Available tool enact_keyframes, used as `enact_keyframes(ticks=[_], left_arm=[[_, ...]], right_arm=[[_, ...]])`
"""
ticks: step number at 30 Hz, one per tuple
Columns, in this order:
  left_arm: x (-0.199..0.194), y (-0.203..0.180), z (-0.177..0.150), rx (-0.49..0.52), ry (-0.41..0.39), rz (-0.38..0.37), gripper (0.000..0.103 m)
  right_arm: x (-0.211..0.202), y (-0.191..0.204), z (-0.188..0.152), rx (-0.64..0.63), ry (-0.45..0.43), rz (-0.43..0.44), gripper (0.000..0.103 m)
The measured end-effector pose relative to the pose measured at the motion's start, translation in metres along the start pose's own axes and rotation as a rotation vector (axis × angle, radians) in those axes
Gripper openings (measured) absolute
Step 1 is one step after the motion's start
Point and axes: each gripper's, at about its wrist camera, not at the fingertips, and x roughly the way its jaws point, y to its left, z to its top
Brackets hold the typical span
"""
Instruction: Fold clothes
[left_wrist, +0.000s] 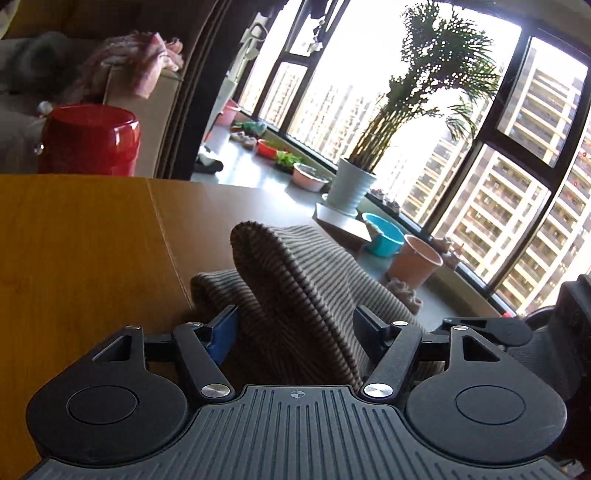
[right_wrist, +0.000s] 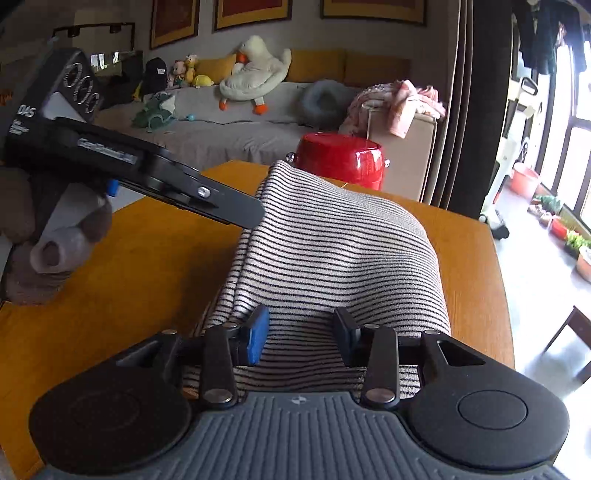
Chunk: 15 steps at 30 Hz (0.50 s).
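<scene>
A striped knit garment (right_wrist: 332, 251), light with thin dark stripes, lies bunched and raised over the orange wooden table (right_wrist: 140, 266). My right gripper (right_wrist: 301, 334) stands open, its blue-padded fingers astride the garment's near edge. My left gripper (left_wrist: 295, 328) is also open, with a raised fold of the same garment (left_wrist: 295, 280) between its spread fingers. In the right wrist view the left gripper (right_wrist: 255, 216) reaches in from the left, its tip touching the garment's far left edge, held by a gloved hand.
A red bucket (right_wrist: 340, 162) stands beyond the table's far edge, next to a beige box draped with pink clothes (right_wrist: 402, 103). A sofa with plush toys (right_wrist: 255, 74) is behind. Plant pots (left_wrist: 351, 184) and bowls line the windowsill. A dark chair (right_wrist: 576, 339) stands at the table's right.
</scene>
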Motion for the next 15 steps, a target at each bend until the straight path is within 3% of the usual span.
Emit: enact_keyframes(ticks=[6, 11, 15], left_arm=[[0.02, 0.017, -0.003, -0.03, 0.038, 0.049, 0.076], [0.02, 0.028, -0.005, -0.077, 0.05, 0.037, 0.08], [0.019, 0.025, -0.005, -0.045, 0.045, 0.064, 0.08]], right_arm=[[-0.014, 0.0, 0.01, -0.012, 0.011, 0.007, 0.038], [-0.024, 0.009, 0.03, -0.068, -0.078, -0.003, 0.039], [0.013, 0.006, 0.026, -0.052, 0.04, 0.007, 0.046]])
